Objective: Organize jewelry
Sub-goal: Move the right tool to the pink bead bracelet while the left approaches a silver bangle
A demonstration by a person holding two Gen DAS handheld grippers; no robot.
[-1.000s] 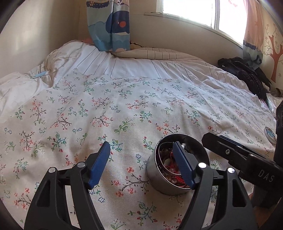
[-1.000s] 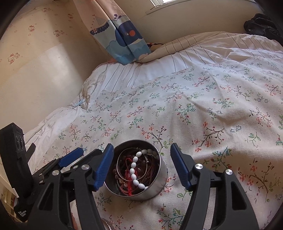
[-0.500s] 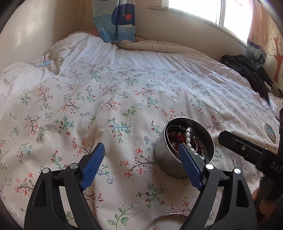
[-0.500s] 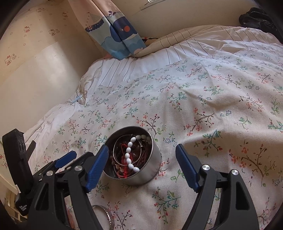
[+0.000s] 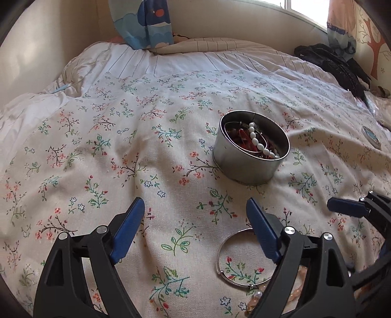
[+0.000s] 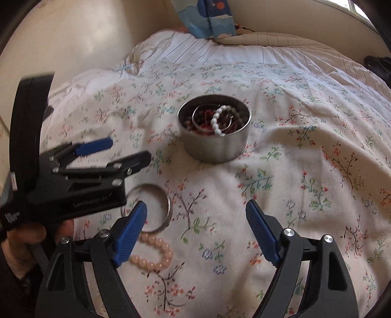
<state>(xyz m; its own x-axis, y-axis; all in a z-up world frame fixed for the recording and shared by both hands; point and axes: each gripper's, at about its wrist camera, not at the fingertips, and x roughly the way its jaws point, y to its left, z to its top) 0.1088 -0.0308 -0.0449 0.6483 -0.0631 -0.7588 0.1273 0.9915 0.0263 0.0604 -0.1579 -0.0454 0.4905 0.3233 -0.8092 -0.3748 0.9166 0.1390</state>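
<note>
Since the earlier pictures, both grippers have been drawn back from the round silver metal tin (image 5: 249,156), which then sat between the right gripper's fingers and is now seen well ahead of both pairs, and a bangle and a pink bracelet have come into view.

The scene is filled by the cream bedspread printed with small flowers (image 5: 122,146), spread over a white striped duvet (image 5: 195,61). A blue cartoon-print curtain (image 5: 144,22) is seen hanging at the far wall, and a heap of black clothing (image 5: 334,63) lies at the bed's right edge.

The left gripper (image 5: 193,225) is held over bare cloth, its blue pads standing wide apart with nothing between them. The right gripper (image 6: 195,227) is likewise empty, and its jaws are opening.

The tin stands upright on the bedspread and is filled with dark red cords, thin hoops and a string of white oval beads (image 6: 220,119).

A thin silver metal bangle (image 6: 168,208) lies flat just beside the right gripper's left pad and partly under the left gripper's right finger. A bracelet of round pale pink beads (image 6: 151,261) lies just below it, nearer the camera.
</note>
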